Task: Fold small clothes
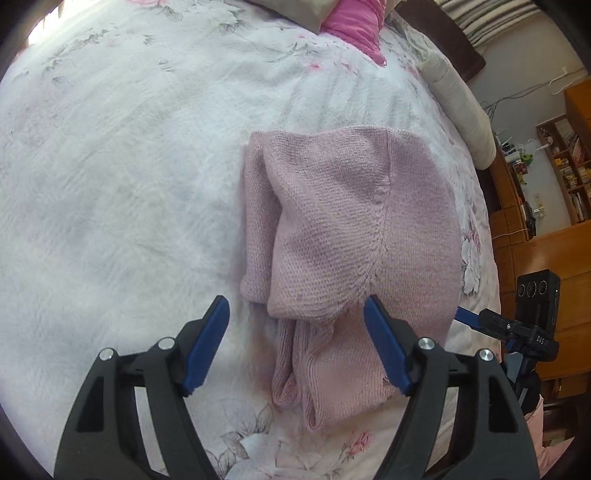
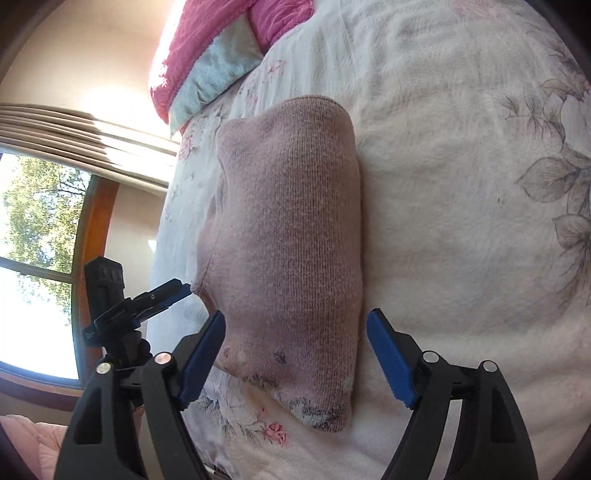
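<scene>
A small pink knitted garment point(image 1: 332, 236) lies folded on a white floral bedspread point(image 1: 110, 184), its sleeve ends bunched toward me. My left gripper point(image 1: 295, 314) hovers open above its near edge, the blue pads wide apart and empty. In the right wrist view the same pink knitted garment point(image 2: 291, 236) runs lengthwise away from me, dark marks on its near corner. My right gripper point(image 2: 295, 328) is open over that near end, nothing between its fingers. The other gripper point(image 2: 162, 295) shows at the left of the right wrist view, beside the garment's edge, and the right gripper point(image 1: 465, 317) shows in the left wrist view.
A bright pink cloth point(image 1: 354, 26) and pillows point(image 1: 461, 110) lie at the head of the bed. Wooden shelves and cabinets point(image 1: 561, 177) stand beyond the bed's right side. A window point(image 2: 37, 240) with curtains is at the left in the right wrist view. The bedspread point(image 2: 461, 184) stretches out to the right.
</scene>
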{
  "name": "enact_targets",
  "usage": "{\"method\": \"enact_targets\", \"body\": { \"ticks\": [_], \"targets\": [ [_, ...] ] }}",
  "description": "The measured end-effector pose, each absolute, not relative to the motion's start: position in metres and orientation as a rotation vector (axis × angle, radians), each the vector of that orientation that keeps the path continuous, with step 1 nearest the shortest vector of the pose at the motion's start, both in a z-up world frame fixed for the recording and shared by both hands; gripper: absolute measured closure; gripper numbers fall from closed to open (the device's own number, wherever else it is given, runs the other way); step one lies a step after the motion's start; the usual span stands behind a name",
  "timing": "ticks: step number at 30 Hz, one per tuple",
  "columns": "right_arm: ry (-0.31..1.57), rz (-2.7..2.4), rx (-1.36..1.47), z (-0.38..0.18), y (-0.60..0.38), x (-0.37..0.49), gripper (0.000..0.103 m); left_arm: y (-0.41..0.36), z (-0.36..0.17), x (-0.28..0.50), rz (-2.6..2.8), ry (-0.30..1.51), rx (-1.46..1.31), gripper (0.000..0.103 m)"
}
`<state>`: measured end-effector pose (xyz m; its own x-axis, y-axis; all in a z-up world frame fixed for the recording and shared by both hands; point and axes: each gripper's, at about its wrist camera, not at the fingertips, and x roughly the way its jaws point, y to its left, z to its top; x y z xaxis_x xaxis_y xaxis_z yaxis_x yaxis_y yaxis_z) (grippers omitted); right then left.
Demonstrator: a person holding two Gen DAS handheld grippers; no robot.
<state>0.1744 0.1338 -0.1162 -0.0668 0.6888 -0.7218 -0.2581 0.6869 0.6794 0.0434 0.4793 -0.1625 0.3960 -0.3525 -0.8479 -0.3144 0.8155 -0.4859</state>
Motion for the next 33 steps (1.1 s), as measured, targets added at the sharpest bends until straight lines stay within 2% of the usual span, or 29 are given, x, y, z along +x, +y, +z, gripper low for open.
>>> {"method": "enact_targets", "body": {
  "ticks": [9,12,15,18,19,21,23,26,33],
  "targets": [
    [1.472,0.865,0.428,-0.144,0.145,0.206,0.023,0.488,-0.215,0.092,-0.179,1.256,-0.811,0.027],
    [1.494,0.874,0.449,-0.158,0.153,0.213,0.018,0.485,-0.225,0.097,-0.283,1.233,-0.941,0.028],
    [1.52,0.903,0.504,-0.176,0.155,0.216,0.012,0.474,-0.23,0.1,-0.347,1.224,-0.924,0.02],
    [1.523,0.935,0.536,-0.188,0.161,0.217,0.01,0.466,-0.237,0.101,-0.367,1.212,-0.916,0.019],
    [1.514,0.945,0.529,-0.188,0.164,0.216,0.01,0.464,-0.235,0.101,-0.369,1.203,-0.904,0.021],
    [1.495,0.955,0.511,-0.188,0.166,0.214,0.014,0.457,-0.229,0.098,-0.379,1.185,-0.848,0.042],
    [1.481,0.975,0.535,-0.184,0.159,0.211,0.031,0.452,-0.225,0.098,-0.393,1.164,-0.855,0.053],
    [1.464,1.0,0.568,-0.174,0.145,0.204,0.04,0.446,-0.218,0.096,-0.42,1.137,-0.891,0.059],
    [1.412,1.021,0.645,-0.122,0.078,0.188,0.04,0.388,-0.166,0.083,-0.541,1.078,-0.916,0.06]
  ]
}}
